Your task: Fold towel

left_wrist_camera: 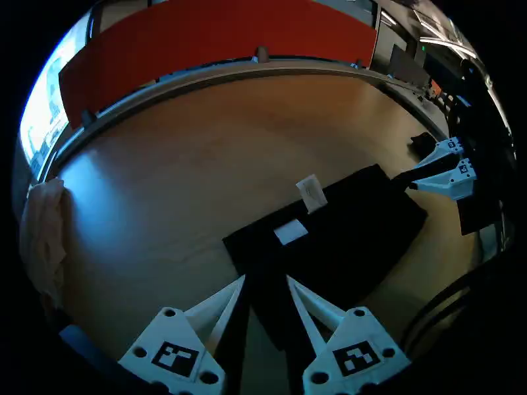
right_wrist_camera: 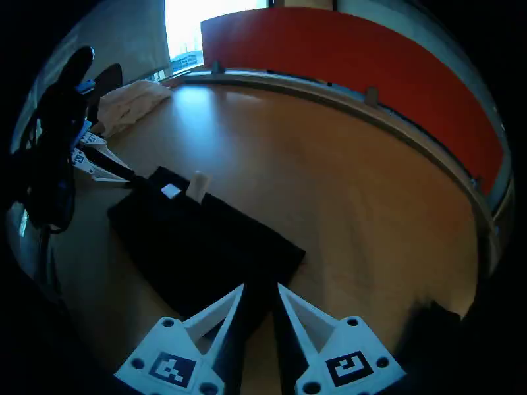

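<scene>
Looking along the left tongs, I saw their two fingers clenched on one corner of the black towel, with dark cloth filling the narrow gap between them. The towel lay flat on the wooden bench as a long dark rectangle, nearer the bench's near edge than its far edge. It ran away from my tongs towards the right end. At the towel's far corner the right tongs were pinched onto the cloth, their white fingers close together. A small white tag stood up from the towel's far long edge. A flat white patch lay just beside it on the cloth. Along the far edge of the bench ran a low red panel. A crumpled cream cloth sat at the bench's left end, well apart from the towel. In the right gripper view I saw the right tongs' fingers drawn in tight on their own corner of the towel, the black fabric caught between them at the near edge of the bench. From there the towel stretched off to the left, where the left tongs gripped the opposite corner just beside the tag and the patch. The cream cloth lay beyond them, near the corner under a bright window.
</scene>
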Demonstrator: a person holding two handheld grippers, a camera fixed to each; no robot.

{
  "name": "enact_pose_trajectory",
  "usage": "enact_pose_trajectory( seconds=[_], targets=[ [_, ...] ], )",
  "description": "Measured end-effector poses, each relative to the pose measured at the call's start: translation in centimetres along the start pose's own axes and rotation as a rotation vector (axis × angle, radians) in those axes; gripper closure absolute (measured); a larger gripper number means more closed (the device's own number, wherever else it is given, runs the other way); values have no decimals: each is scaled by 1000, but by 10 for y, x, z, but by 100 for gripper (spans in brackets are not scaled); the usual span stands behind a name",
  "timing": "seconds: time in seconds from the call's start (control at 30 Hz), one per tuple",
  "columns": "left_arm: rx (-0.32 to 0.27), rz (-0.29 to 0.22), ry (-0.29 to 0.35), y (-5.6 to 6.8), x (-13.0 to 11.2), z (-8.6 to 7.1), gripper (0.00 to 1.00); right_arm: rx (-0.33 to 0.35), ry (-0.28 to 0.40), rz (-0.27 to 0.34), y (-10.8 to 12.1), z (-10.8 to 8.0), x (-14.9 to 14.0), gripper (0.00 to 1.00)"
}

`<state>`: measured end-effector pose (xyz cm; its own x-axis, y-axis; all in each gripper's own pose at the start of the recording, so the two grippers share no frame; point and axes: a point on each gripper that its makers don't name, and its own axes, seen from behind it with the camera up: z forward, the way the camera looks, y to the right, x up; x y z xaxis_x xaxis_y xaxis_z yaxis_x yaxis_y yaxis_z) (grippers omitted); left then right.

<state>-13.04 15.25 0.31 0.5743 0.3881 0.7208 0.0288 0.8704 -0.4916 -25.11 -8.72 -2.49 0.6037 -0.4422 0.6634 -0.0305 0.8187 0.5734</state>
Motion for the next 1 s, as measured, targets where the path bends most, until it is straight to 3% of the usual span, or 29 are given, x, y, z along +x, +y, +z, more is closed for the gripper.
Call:
enact_pose_trajectory(
  seconds=[0.27, 0.7, 0.77, 0.83, 0.87, 0.9, 1.0],
  targets=[
    [23, 12, -10, -5, 1, 8, 65, -36, -13, -1, 10, 10, -1, 71],
    [76, 49, 11, -23, 23, 13, 56, -98, -3, -5, 32, 15, 15, 61],
    [78, 48, 11, -24, 25, 12, 48, -104, -3, -7, 34, 15, 16, 60],
    [74, 44, 10, -24, 25, 11, 20, -107, -2, -9, 35, 15, 17, 58],
    [71, 42, 10, -23, 25, 11, 16, -109, -1, -10, 36, 14, 17, 55],
    [70, 39, 10, -23, 24, 10, 11, -109, 1, -10, 35, 14, 17, 45],
    [67, 29, 11, -23, 22, 8, 9, -103, 8, -10, 32, 12, 18, 27]
  ],
)
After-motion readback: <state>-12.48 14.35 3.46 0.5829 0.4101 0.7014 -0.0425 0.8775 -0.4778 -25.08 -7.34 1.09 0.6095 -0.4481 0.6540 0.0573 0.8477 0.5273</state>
